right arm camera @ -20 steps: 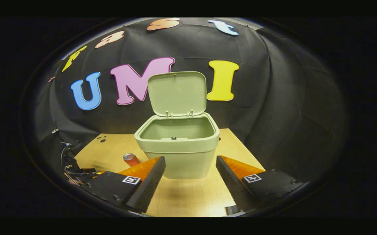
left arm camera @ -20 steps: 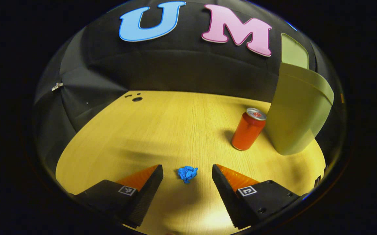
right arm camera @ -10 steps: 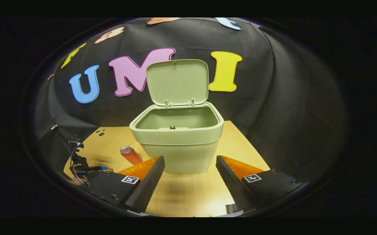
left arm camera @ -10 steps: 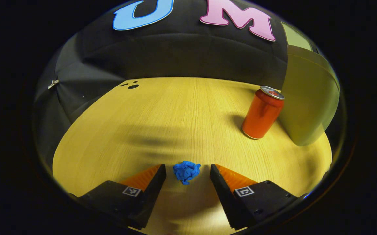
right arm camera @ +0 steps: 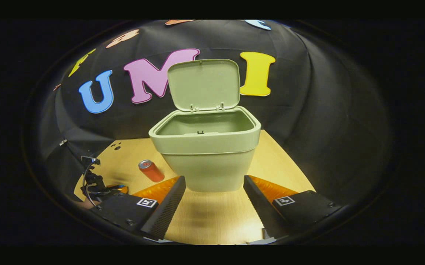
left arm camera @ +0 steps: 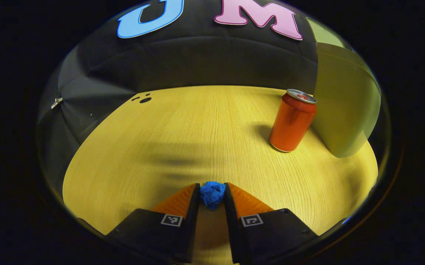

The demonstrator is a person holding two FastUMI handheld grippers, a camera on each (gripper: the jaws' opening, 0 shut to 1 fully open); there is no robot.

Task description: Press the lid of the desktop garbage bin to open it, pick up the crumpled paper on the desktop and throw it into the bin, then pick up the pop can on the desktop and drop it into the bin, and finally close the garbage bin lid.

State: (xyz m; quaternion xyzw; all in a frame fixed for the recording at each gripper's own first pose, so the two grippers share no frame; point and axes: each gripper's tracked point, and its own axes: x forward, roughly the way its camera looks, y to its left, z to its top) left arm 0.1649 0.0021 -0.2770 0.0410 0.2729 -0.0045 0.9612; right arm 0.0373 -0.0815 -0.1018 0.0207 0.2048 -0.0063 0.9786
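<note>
In the left gripper view, the left gripper (left arm camera: 212,195) sits low over the table, its two fingers drawn in close so that both press against the small blue crumpled paper (left arm camera: 213,193), which is pinched between their tips just above the wood. The table (left arm camera: 197,132) is a pale yellow board with fine straight grain running away from the camera, and soft grey shadows lie across its middle. Farther out and to the right, the red pop can (left arm camera: 292,120) stands upright on the wood, silver top showing, with its own shadow falling to its left. Just beyond the can rises the green garbage bin (left arm camera: 345,106), its curved wall close beside the can; whether they touch cannot be told. At the table's far left corner a dark round hole (left arm camera: 145,99) with smaller dots beside it marks the board. Behind everything hangs the black cloth wall (left arm camera: 197,62), creased in folds. In the right gripper view, the right gripper (right arm camera: 214,200) hangs with its fingers spread wide apart, grasping nothing, the bare table between them. The bin stands just past the fingertips with its lid (right arm camera: 204,84) raised upright against the cloth, the inside in view.
</note>
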